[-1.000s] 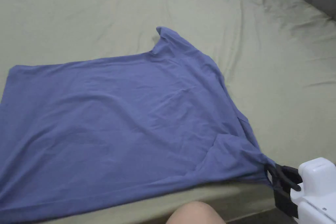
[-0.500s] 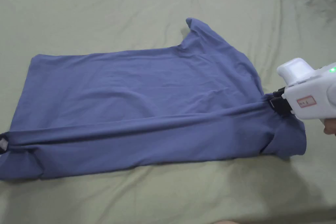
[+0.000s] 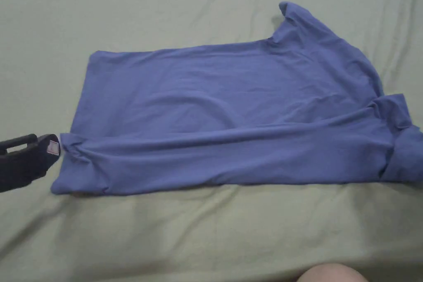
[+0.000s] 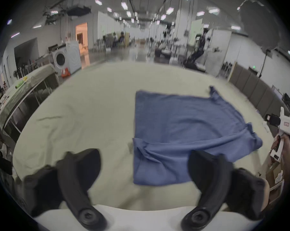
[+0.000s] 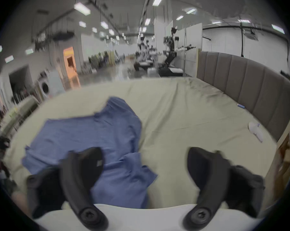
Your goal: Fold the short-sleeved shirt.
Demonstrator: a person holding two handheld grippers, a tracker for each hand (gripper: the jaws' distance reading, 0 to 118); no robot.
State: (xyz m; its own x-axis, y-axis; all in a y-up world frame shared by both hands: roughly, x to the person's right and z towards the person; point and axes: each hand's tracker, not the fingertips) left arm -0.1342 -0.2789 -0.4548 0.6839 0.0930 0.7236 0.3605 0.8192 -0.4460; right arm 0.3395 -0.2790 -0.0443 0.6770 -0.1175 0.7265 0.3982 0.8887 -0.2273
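A blue short-sleeved shirt (image 3: 231,101) lies flat on the green bed sheet (image 3: 206,233), hem to the left and collar to the right. Its near long side is folded over onto the body, with the near sleeve (image 3: 407,159) doubled at the right end. My left gripper (image 3: 45,148) sits just left of the folded hem corner, off the cloth. In the left gripper view it (image 4: 144,156) stands open with nothing held, the shirt (image 4: 174,126) ahead. My right gripper (image 5: 145,153) is open too, hovering over the sleeve end of the shirt (image 5: 91,131).
A grey padded headboard (image 5: 241,88) runs along the bed's right side, with a white item (image 5: 256,131) and a small blue object (image 5: 241,106) near it. The person's knee (image 3: 330,272) shows at the near edge. Bare sheet lies all around the shirt.
The shirt's near side was carried over and laid onto the body. Both grippers have let go of it; the right one has drawn away to the right, the left one back to the left.
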